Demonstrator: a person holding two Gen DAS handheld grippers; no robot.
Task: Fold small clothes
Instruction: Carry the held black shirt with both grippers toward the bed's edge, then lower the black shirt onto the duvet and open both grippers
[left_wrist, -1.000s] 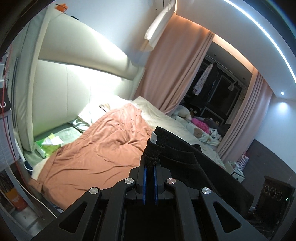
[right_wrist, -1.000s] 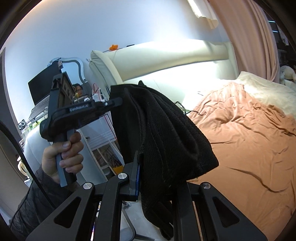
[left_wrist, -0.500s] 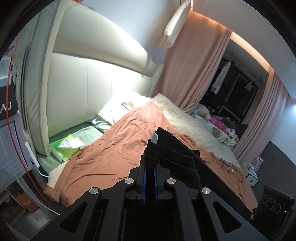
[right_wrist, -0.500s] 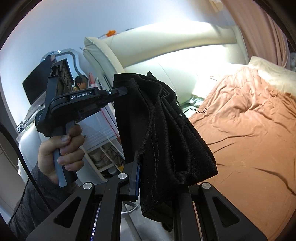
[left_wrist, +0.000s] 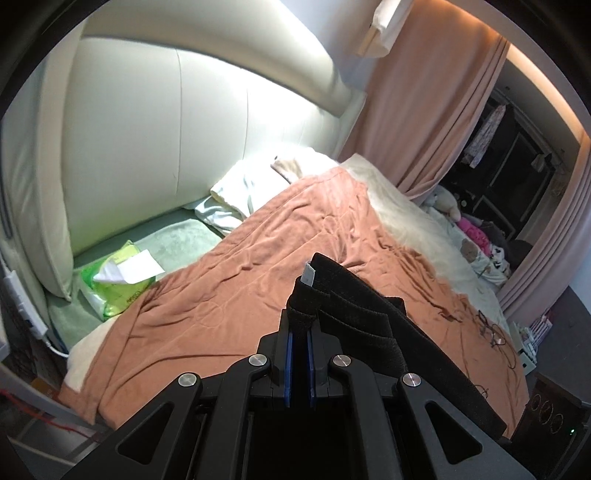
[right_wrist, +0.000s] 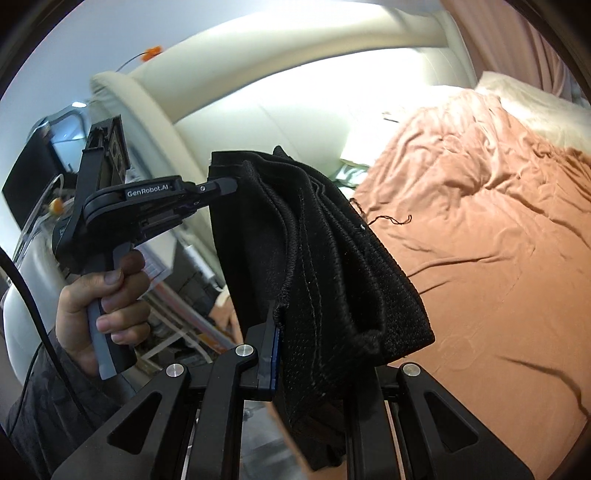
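Observation:
A black knit garment hangs in the air between both grippers, bunched in folds, a loose thread trailing off its right side. My left gripper is shut on its waistband edge, beside a small white tag; the cloth stretches away to the right. In the right wrist view the left gripper, held by a hand, pinches the garment's top left corner. My right gripper is shut on the lower edge; the cloth drapes over and hides its right finger.
Below lies a bed with a wrinkled rust-orange blanket, white pillows and a padded cream headboard. A green tissue pack sits by the headboard. Cables lie on the blanket's right. Pink curtains hang behind.
Both grippers have tilted downward toward the bed while still holding the garment; the blanket fills more of each view. Grip on the cloth is unchanged.

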